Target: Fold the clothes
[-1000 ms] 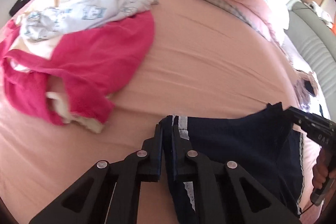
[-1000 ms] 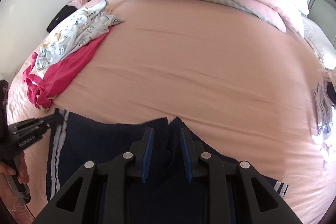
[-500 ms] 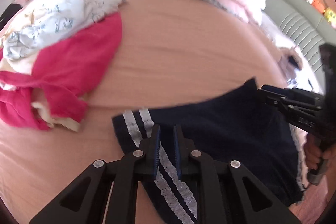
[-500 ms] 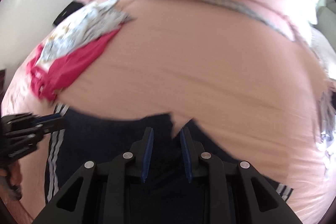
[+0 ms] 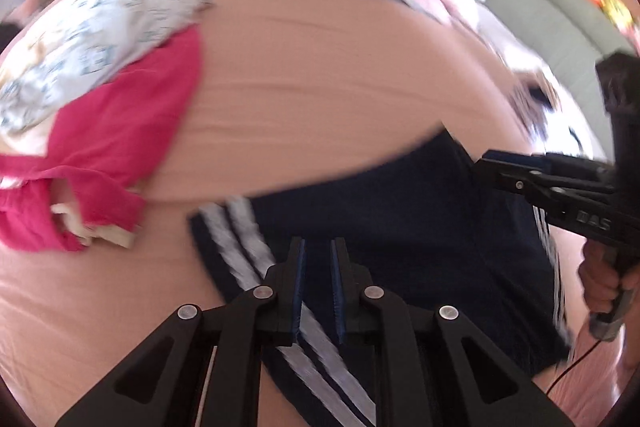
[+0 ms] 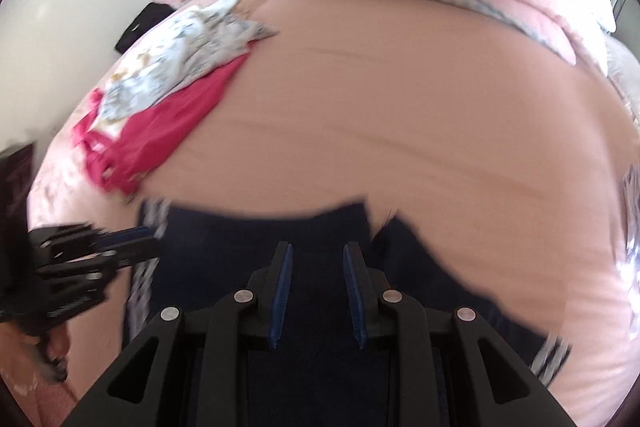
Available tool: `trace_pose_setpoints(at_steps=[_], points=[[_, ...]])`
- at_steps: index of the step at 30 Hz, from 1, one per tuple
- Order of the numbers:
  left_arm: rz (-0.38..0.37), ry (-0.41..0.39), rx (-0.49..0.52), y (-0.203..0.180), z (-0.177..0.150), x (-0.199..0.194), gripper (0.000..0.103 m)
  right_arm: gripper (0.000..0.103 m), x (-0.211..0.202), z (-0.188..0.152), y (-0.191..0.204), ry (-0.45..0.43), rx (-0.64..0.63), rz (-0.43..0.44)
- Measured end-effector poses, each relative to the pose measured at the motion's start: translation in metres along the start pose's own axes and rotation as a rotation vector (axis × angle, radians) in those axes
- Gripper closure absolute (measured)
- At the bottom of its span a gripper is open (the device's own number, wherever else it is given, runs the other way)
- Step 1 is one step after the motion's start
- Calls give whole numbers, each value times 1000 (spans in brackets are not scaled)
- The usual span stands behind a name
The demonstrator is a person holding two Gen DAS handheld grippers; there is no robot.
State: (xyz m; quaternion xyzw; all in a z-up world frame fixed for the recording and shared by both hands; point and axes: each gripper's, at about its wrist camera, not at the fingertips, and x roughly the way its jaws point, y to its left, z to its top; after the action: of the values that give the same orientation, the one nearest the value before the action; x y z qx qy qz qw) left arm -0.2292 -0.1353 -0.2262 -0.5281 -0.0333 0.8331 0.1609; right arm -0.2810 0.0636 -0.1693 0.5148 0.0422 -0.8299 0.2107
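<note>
The navy shorts (image 5: 400,227) lie near on the pink bed (image 5: 320,87), long axis running left to right between both tongs, left gripper (image 5: 318,281) clamped on the striped left end, right gripper (image 6: 316,291) pinching the right part.

Right gripper (image 6: 317,269) over dark navy shorts with white side stripes (image 6: 224,247) on peach-pink bedsheet (image 6: 400,107); fabric lies between its blue pads. Left gripper (image 6: 150,241) at shorts' left striped edge. Crumpled magenta garment (image 6: 160,135) beyond, upper left.
</note>
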Motion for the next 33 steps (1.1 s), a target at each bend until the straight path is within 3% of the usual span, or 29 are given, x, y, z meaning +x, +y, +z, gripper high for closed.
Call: trace_pose_setpoints(at_steps=[3, 8, 12, 15, 18, 21, 22, 24, 27, 30, 33], points=[[-15, 64, 36, -26, -15, 1, 92, 78, -24, -37, 10, 41, 2, 28], [-101, 96, 64, -71, -55, -11, 91, 78, -49, -113, 9, 85, 22, -28], [-72, 154, 84, -93, -94, -6, 91, 78, -49, -158, -1, 134, 47, -77], [-18, 142, 129, -100, -118, -16, 91, 78, -55, -182, -10, 142, 48, -101], [103, 157, 201, -100, -120, -21, 91, 78, -70, -199, -21, 132, 88, -89], [163, 139, 171, -93, -124, -33, 91, 78, -88, -212, -32, 77, 181, -49], [158, 124, 146, -91, -126, -38, 91, 78, -95, -215, -37, 47, 222, -27], [62, 72, 114, -94, -127, -46, 91, 78, -104, -221, -47, 6, 282, 5], [-20, 56, 118, -107, -131, -41, 91, 78, -94, -222, -40, 18, 275, 7], [41, 162, 190, -109, -138, -23, 90, 77, -88, -222, -37, 49, 228, -15], [51, 219, 225, -98, -138, -33, 89, 78, -89, -223, -42, 88, 186, -58]])
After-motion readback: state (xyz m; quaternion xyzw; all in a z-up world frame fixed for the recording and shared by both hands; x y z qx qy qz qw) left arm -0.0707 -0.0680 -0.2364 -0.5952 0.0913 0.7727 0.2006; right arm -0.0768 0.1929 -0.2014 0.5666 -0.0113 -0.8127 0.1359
